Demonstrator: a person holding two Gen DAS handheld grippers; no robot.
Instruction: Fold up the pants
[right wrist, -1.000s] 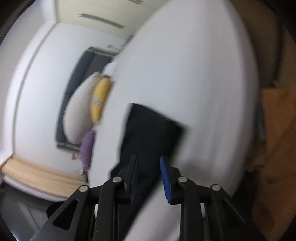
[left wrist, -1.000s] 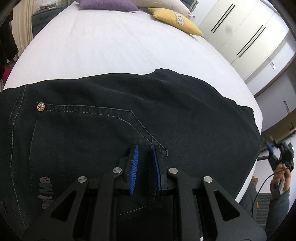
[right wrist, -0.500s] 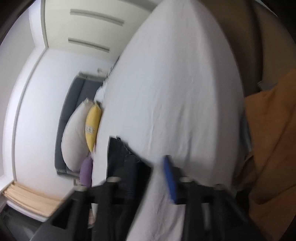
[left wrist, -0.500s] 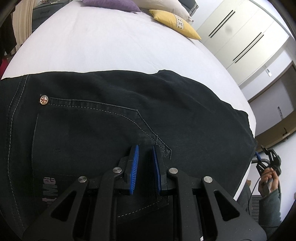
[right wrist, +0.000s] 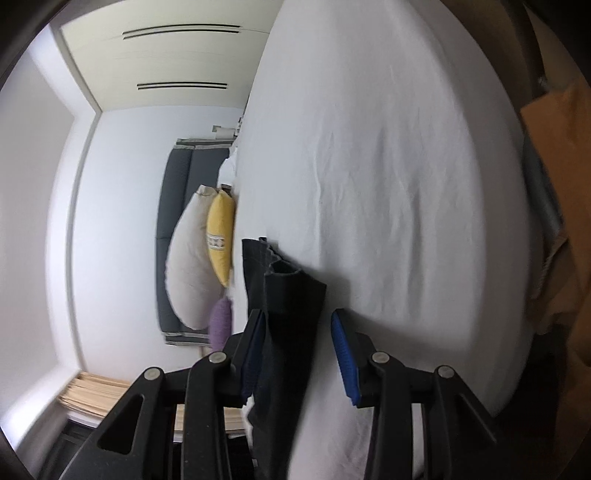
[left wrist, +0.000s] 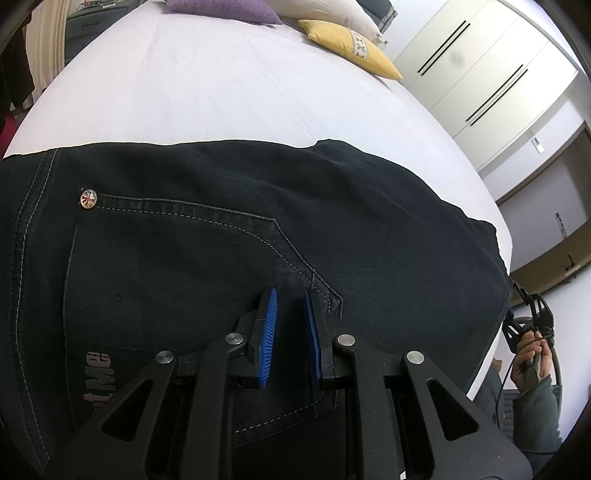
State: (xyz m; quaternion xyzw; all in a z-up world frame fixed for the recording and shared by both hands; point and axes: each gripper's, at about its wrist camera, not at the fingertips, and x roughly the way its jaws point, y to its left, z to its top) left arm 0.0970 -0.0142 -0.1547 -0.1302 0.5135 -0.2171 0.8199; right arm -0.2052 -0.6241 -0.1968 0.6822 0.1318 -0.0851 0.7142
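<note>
Black jeans (left wrist: 229,236) lie flat across the near part of a white bed (left wrist: 207,85), back pocket up, with a round rivet (left wrist: 89,198) at the left. My left gripper (left wrist: 290,295) hovers over the pocket corner, its blue pads a narrow gap apart and nothing between them. My right gripper (right wrist: 298,317) is open at the leg end, its jaws either side of the hem (right wrist: 291,295) at the bed's edge. It also shows far right in the left wrist view (left wrist: 532,317).
A yellow pillow (left wrist: 351,48), a purple pillow (left wrist: 221,7) and a white pillow lie at the head of the bed. White wardrobe doors (left wrist: 480,62) stand to the right. An orange cloth (right wrist: 557,206) lies beside the bed.
My right gripper has moved in to the leg hem and opened wider around it. My left gripper has shifted only slightly over the pocket.
</note>
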